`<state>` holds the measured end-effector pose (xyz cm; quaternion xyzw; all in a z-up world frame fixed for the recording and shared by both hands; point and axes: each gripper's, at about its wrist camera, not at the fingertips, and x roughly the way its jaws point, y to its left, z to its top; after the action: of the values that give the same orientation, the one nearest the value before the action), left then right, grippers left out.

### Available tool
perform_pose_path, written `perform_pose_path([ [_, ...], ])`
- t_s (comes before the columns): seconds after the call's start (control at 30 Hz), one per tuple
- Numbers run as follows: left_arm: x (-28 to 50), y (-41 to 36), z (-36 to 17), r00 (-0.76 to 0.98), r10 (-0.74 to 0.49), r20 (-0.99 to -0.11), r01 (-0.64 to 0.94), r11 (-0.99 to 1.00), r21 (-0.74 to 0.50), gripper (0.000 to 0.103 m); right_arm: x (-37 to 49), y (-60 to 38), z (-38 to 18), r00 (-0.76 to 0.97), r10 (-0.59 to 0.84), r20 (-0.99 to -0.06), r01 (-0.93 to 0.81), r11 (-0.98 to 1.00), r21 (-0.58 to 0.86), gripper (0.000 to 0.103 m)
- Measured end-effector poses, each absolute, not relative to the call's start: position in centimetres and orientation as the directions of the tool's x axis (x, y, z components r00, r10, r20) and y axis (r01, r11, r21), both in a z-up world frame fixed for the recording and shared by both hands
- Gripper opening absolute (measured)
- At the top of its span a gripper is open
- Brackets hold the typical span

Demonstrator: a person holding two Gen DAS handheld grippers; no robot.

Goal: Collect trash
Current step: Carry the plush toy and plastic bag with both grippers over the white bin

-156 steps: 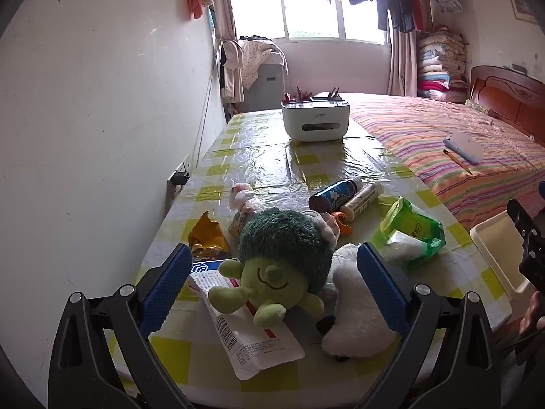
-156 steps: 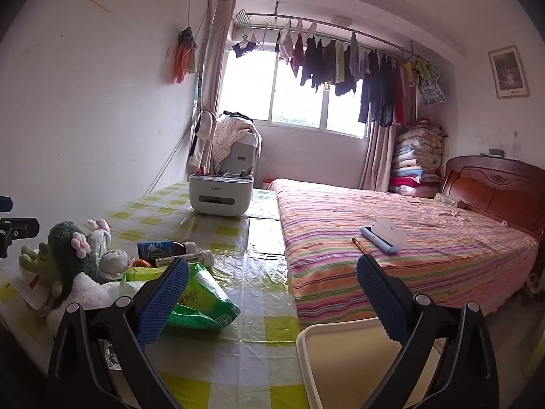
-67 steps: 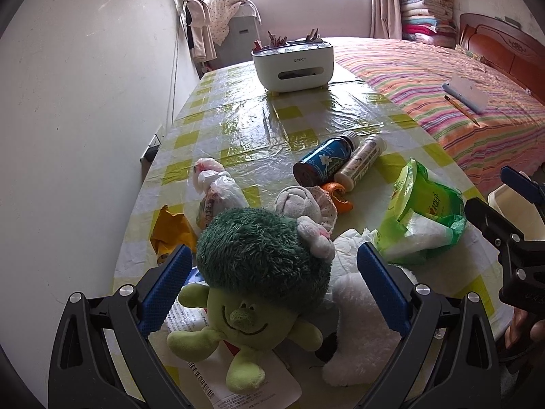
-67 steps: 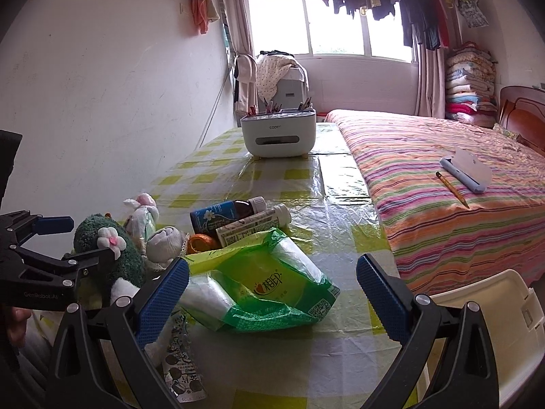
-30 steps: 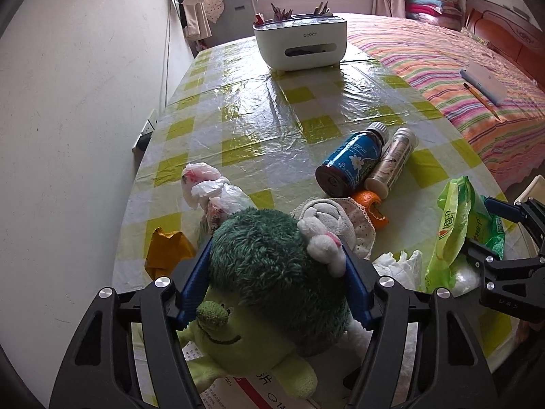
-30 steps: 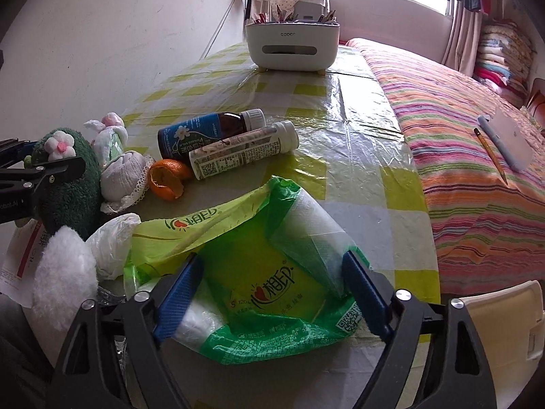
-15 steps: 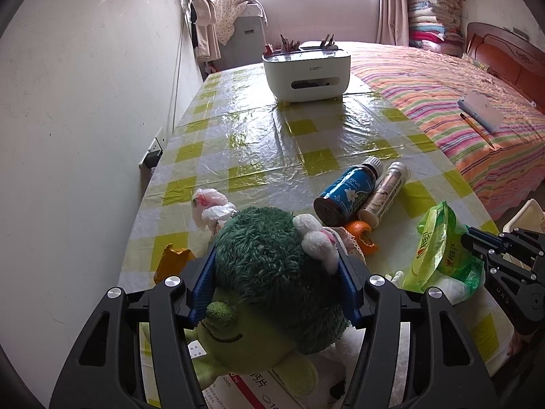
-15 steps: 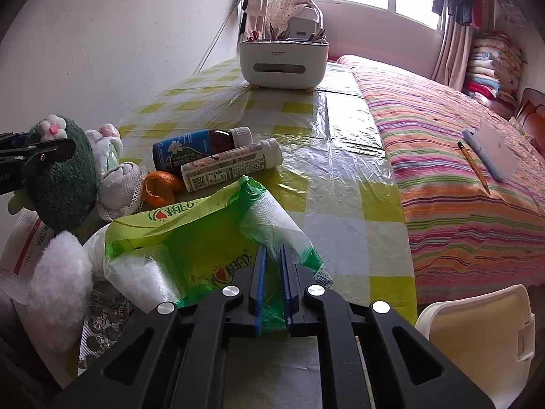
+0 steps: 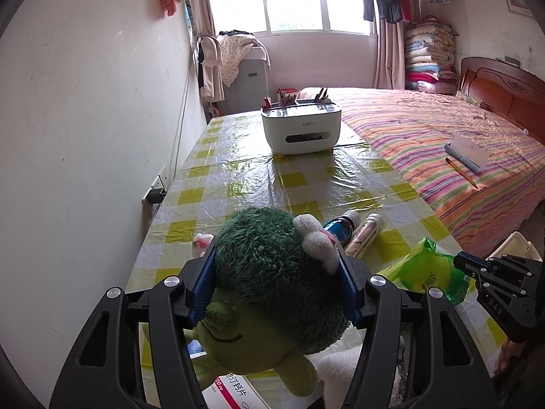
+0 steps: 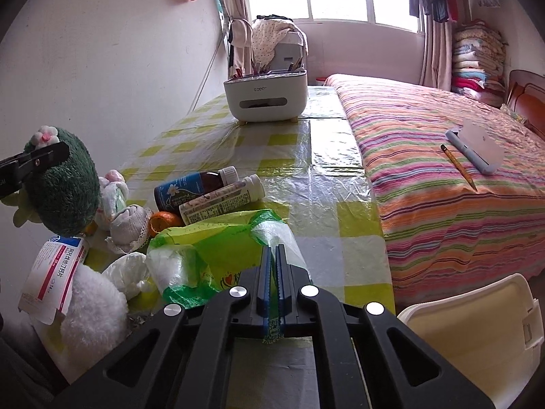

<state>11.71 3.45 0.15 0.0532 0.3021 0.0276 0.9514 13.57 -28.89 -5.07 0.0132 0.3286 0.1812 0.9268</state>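
- On the yellow-checked table (image 10: 327, 177), near its front edge: green plastic bag (image 10: 218, 248) pinched between the closed pads of the right gripper (image 10: 271, 266).
- Left of it, clamped around a green plush toy (image 9: 272, 272): left gripper (image 9: 274, 283), pads pressing both sides of the fuzzy head.
- Behind the bag, lying side by side: blue bottle (image 10: 190, 187) and white tube (image 10: 221, 201).
- Beside the table, lower right: white bin (image 10: 470, 323).
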Motion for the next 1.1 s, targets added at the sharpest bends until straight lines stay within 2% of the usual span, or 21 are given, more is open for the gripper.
perform_pose_path([
  [0.57,9.8,0.0,2.0,0.885,0.025,-0.465,0.038,0.991,0.125,0.059,12.1,-34.8,-2.7,0.796,0.370,-0.479,-0.261,0.924,0.280,0.003],
  [0.9,8.8,-3.3,2.3,0.895,-0.019,-0.445,0.098,0.983,0.156,0.059,10.9,-38.3,-1.1,0.842,0.363,-0.400,-0.229,0.910,0.344,0.001],
  [1.1,8.8,-5.1,1.7,0.888,-0.036,-0.459,0.132,0.975,0.178,0.059,10.7,-39.9,-1.3,0.832,0.391,-0.393,-0.232,0.890,0.394,0.001],
])
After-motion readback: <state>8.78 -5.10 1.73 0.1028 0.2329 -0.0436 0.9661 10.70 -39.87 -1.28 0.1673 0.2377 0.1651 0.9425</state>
